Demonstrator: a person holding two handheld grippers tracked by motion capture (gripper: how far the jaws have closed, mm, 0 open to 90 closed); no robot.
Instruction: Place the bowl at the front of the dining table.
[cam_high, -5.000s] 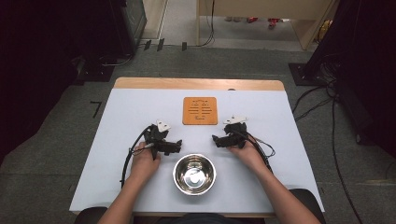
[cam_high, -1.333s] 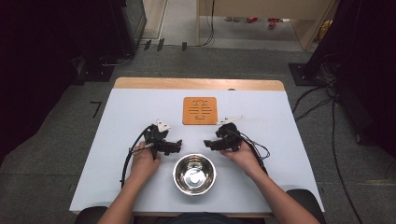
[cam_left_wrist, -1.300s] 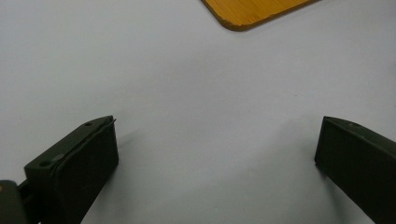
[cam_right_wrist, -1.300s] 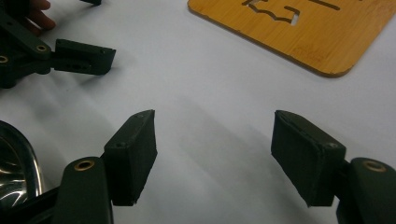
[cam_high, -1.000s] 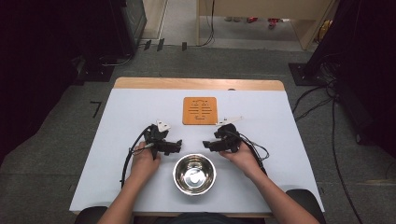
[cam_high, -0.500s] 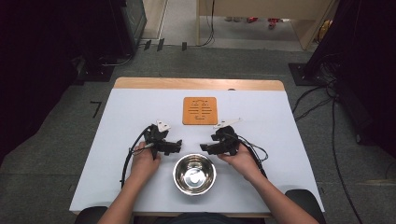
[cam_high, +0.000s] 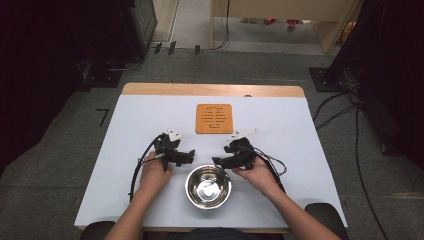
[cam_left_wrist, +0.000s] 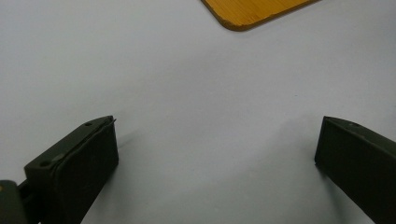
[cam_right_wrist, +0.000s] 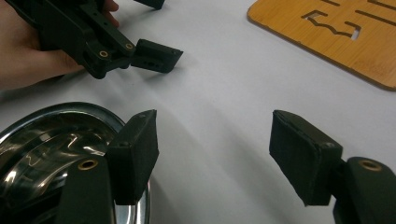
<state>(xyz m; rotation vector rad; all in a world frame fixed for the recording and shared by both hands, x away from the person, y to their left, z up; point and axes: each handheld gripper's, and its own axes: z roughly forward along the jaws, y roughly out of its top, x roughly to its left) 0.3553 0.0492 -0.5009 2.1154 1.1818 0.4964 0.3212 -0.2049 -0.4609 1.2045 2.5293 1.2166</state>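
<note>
White table (cam_high: 150, 120), steel bowl (cam_high: 208, 186) – right gripper (cam_right_wrist: 212, 154) jaws apart, seemingly at rim

- The steel bowl (cam_high: 208, 186) is round, shiny and empty, and stands upright on the white desk (cam_high: 300, 130) near its front edge.
- Its rim (cam_right_wrist: 100, 111) lies just beside one of the right gripper's (cam_right_wrist: 212, 149) spread fingers (cam_right_wrist: 137, 149).
</note>
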